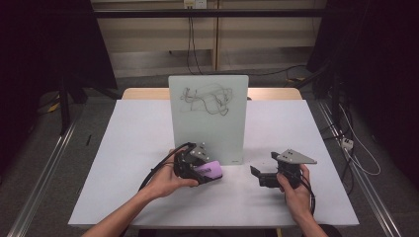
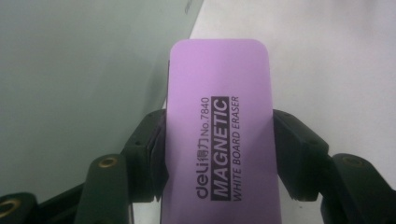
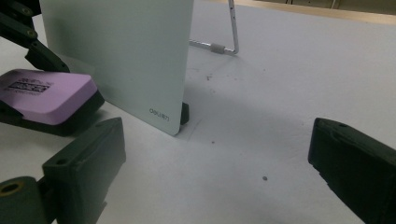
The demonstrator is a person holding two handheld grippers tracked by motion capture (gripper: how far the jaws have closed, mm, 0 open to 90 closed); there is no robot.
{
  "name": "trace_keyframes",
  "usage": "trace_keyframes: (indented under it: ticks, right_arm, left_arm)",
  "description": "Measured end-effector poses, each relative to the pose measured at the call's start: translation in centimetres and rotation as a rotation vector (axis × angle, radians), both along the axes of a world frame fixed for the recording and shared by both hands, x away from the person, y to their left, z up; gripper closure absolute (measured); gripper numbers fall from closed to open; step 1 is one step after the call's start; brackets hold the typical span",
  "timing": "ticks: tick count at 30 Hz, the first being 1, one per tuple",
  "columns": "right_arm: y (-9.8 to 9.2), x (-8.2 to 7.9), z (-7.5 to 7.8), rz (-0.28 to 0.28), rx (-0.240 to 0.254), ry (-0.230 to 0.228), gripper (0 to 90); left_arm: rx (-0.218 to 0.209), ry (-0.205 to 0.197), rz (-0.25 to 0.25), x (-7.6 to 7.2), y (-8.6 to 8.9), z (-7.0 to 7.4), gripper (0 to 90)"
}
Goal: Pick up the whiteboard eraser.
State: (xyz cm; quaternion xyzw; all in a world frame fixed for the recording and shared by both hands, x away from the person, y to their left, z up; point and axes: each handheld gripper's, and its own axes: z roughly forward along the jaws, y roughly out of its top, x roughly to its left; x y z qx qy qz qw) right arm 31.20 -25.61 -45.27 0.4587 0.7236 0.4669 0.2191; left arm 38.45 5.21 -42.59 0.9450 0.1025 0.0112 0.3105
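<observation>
- The eraser (image 2: pixel 219 135), a purple slab with a dark felt underside, sits low over the counter (image 1: pixel 148 143) just before the board (image 1: pixel 207 116).
- It looks light and stiff, with a smooth top; the long sides are the sure place to grip.
- The left gripper (image 2: pixel 219 154) has its jaws clamped there.
- The right gripper (image 1: pixel 258 174) rests apart, jaws wide and empty.
- Scribbles mark the upright board.

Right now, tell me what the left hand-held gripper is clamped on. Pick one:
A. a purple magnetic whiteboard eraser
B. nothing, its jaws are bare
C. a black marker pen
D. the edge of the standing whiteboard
A: in the left gripper view the left hand-held gripper has both jaws pressed against the sides of the purple magnetic whiteboard eraser, whose printed label reads as such; the standing whiteboard stands apart behind it.
</observation>
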Motion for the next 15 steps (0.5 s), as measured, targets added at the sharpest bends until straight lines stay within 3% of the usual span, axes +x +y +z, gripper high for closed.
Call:
trace_keyframes:
  ticks: [7,15]
  right_arm:
    - [-0.1,-0.2,0.0,0.006,-0.004,0.002,4.4]
    - [-0.2,-0.3,0.0,0.007,-0.002,-0.008,4.4]
  left_arm:
    - [-0.098,-0.021,0.046,0.0,1.4,1.6,40.9]
    - [-0.178,-0.048,0.082,-0.1,2.6,2.6,40.9]
